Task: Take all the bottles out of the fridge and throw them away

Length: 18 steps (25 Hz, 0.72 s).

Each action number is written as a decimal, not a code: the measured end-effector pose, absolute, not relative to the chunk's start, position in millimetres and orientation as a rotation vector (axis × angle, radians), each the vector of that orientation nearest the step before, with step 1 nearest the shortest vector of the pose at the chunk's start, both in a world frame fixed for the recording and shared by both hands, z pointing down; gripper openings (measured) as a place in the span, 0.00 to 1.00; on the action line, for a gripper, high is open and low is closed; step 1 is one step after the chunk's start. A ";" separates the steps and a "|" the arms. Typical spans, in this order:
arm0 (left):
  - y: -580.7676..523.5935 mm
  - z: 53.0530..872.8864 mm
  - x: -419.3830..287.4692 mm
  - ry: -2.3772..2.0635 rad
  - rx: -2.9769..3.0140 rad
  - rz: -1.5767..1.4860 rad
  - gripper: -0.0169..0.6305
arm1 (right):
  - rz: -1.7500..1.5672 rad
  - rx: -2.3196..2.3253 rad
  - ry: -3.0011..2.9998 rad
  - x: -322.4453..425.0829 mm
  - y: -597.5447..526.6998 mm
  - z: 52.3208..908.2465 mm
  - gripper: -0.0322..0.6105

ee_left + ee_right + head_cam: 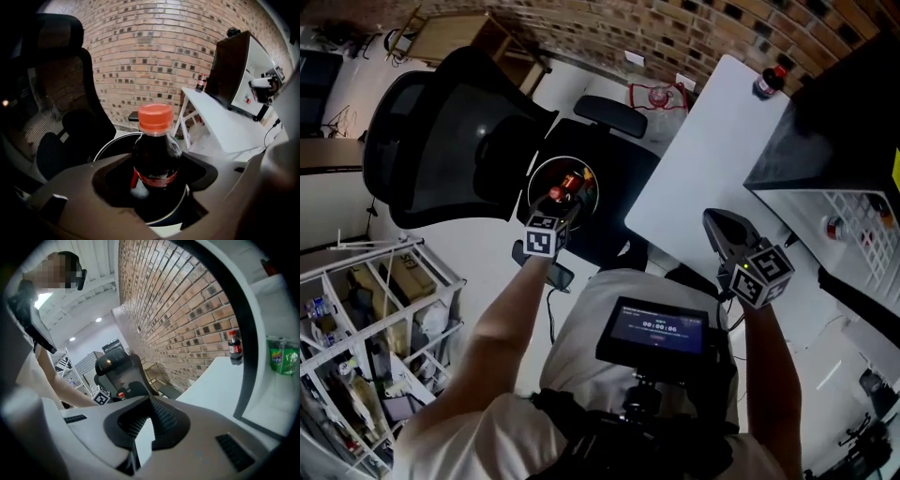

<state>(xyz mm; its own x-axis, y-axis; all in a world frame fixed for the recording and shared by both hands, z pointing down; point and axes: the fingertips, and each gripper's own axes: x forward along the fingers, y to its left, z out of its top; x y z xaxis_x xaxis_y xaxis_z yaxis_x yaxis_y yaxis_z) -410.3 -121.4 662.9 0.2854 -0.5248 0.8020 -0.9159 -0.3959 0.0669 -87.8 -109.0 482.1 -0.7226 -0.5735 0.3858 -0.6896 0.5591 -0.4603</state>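
Left gripper (157, 180), jaws wide, grips the cola bottle (156, 150) by its body, long axis up the left gripper view. The bin (108, 146) lies directly below, so we judge a straight drop. Dark liquid, red label, orange cap. Right gripper (150, 420) is closed and empty.

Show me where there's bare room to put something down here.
The white table is bare from the cola bottle at its far corner down to the right tongs, beside the fridge. Crowded: the bin on the chair seat, bottles inside, left tongs holding a second bottle over it.
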 end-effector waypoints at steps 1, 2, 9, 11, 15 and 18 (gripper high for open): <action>-127.2 668.5 -409.8 -1.256 2.042 1.016 0.50 | 0.896 1.061 -2.589 -91.0 -109.5 484.3 0.05; -133.0 674.9 -409.7 -1.220 2.051 1.067 0.50 | 0.897 1.055 -2.578 -94.0 -109.8 487.5 0.05; -142.9 769.0 -427.1 -0.924 1.903 1.387 0.50 | 0.979 1.060 -2.482 -106.6 -106.3 511.9 0.05; -137.2 793.0 -426.8 -0.857 1.841 1.433 0.50 | 1.013 1.082 -2.466 -106.2 -104.6 515.9 0.05; -119.6 834.3 -431.6 -0.732 1.658 1.521 0.50 | 1.058 1.125 -2.420 -102.6 -101.0 528.6 0.05; -103.6 856.8 -443.4 -0.671 1.514 1.560 0.50 | 1.086 1.141 -2.378 -101.6 -93.8 536.2 0.05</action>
<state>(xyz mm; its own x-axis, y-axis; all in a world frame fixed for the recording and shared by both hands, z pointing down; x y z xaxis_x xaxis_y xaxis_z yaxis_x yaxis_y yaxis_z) -443.4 -103.6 856.8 0.0822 0.1994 0.9765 -0.8458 -0.5042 0.1742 -101.6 -93.8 536.2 -0.6451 -0.5444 0.5362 -0.7618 0.4030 -0.5073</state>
